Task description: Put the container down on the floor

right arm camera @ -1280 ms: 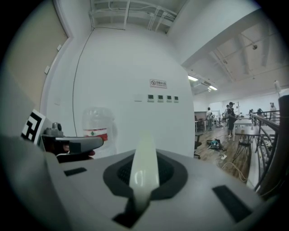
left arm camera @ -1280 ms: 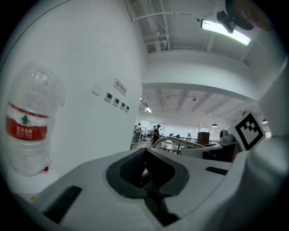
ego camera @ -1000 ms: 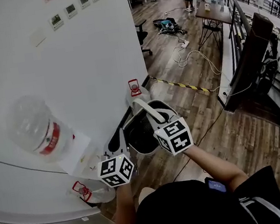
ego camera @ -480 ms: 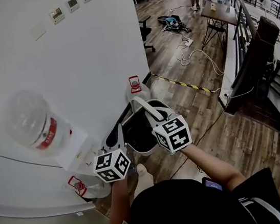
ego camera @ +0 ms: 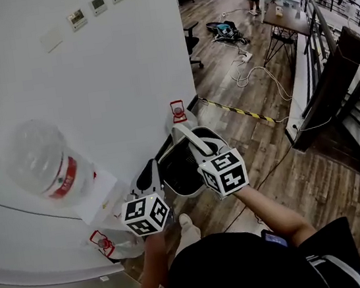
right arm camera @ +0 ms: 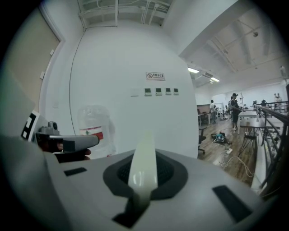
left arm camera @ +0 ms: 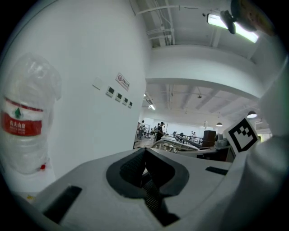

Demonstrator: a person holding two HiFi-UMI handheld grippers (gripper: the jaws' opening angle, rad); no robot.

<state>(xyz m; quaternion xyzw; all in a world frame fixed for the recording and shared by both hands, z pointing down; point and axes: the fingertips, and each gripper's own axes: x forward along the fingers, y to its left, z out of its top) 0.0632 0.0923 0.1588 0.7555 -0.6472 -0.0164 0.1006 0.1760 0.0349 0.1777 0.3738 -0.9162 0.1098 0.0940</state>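
You hold the container [ego camera: 182, 170] off the wooden floor [ego camera: 304, 176] between both grippers, just ahead of your shoe [ego camera: 187, 224]. Your left gripper [ego camera: 150, 179] is clamped on the dark mesh at its left edge. Your right gripper [ego camera: 197, 145] is closed tight on the pale band [right arm camera: 143, 158] at its right rim.

On your left the curved white wall [ego camera: 122, 61] runs close beside the container. A water bottle [ego camera: 44, 164] sits on a white stand [ego camera: 97, 195] against it. At the wall's foot, 1 red-capped jug [ego camera: 177, 112] stands just beyond the container, and a second jug [ego camera: 108, 244] lies beside your left gripper.

Open boards stretch to your right and ahead, up to a yellow-and-black tape strip [ego camera: 235, 109]. Past the strip, loose cables [ego camera: 256, 72] trail over the floor. A dark post [ego camera: 330, 79] and the stair edge bound the room on the far right.
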